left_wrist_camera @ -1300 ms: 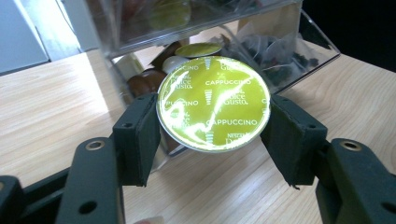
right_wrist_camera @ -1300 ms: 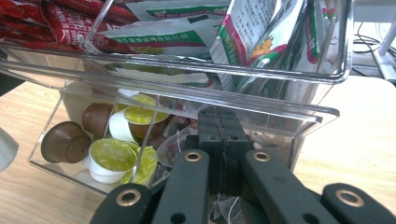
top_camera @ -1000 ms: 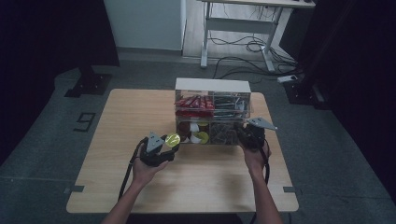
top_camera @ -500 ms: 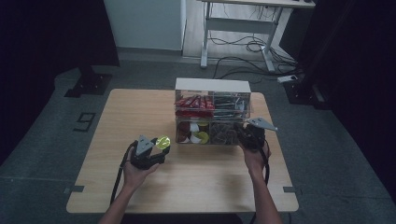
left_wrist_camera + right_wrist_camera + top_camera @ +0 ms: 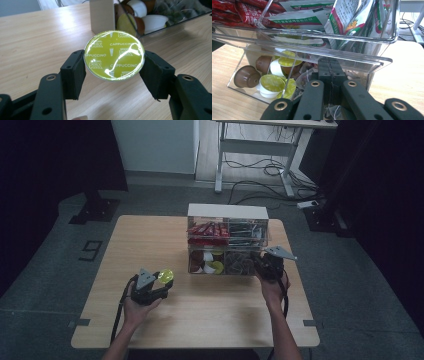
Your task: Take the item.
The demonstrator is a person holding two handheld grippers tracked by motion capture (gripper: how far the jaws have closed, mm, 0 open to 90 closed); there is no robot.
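A green-lidded capsule (image 5: 114,55) is pinched by its rim between the two jaws of the left gripper (image 5: 152,287), lid facing the camera, and is held above the bare tabletop (image 5: 150,240), well apart from the clear box (image 5: 227,212). The capsule is thus judged to be already out of the box, with setting it down somewhere as what is left; where it is meant to go cannot be told. More capsules (image 5: 272,83), brown and green-lidded, lie in the lower left compartment of the box, so further ones may remain to be fetched.

The right gripper (image 5: 267,265) is pressed together at the lower front of the box, its jaws meeting just at the clear wall. Whether anything is caught between them cannot be made out: the pads are seen closed against each other, with a crumpled wrapper (image 5: 305,77) just behind the wall. It is judged to be steadying the box.

In the high view the contents of the box are small and dim; red packets (image 5: 244,11) and green-and-white sachets (image 5: 342,18) are made out in the upper compartments from the right gripper view. The underside of the held capsule is hidden by its lid.
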